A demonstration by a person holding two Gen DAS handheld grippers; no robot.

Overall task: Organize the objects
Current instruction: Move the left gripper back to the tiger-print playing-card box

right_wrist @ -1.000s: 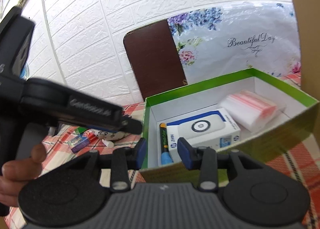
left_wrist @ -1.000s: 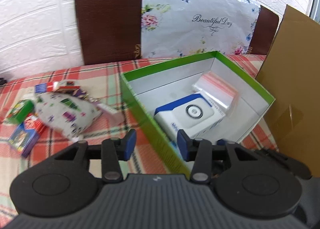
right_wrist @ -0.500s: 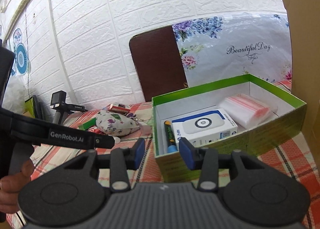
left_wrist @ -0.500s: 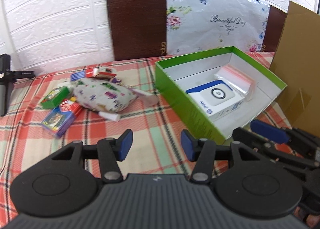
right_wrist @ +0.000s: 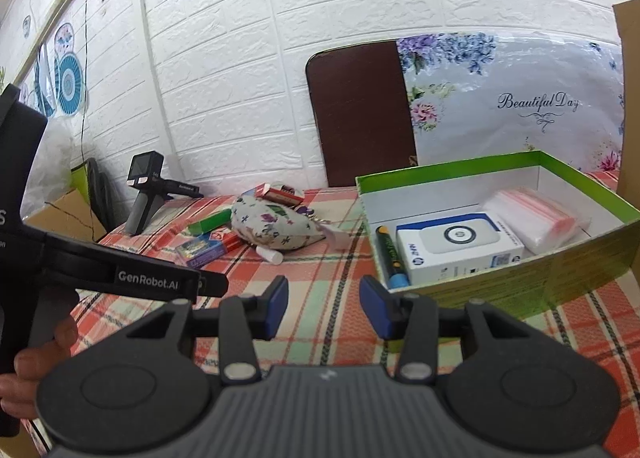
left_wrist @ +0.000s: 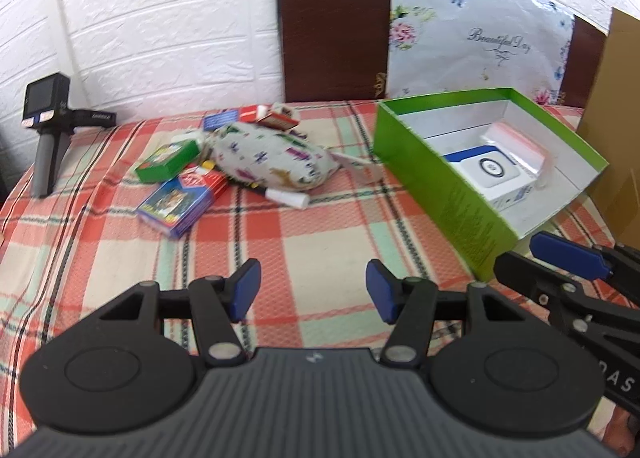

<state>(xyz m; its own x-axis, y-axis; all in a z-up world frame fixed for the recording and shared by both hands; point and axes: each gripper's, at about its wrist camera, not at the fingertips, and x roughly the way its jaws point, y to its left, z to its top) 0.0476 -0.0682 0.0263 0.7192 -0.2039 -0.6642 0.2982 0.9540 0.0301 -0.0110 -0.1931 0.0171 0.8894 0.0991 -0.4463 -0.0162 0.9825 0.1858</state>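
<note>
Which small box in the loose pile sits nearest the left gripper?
The blue picture box, at the pile's front edge; the green box and red box lie farther from the left gripper.

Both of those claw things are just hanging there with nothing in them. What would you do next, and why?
Probably reach the left gripper forward to the floral pouch. Its jaws are open and empty, the pouch tops the loose pile on the cloth, and the green box beside it has bare floor left.
</note>
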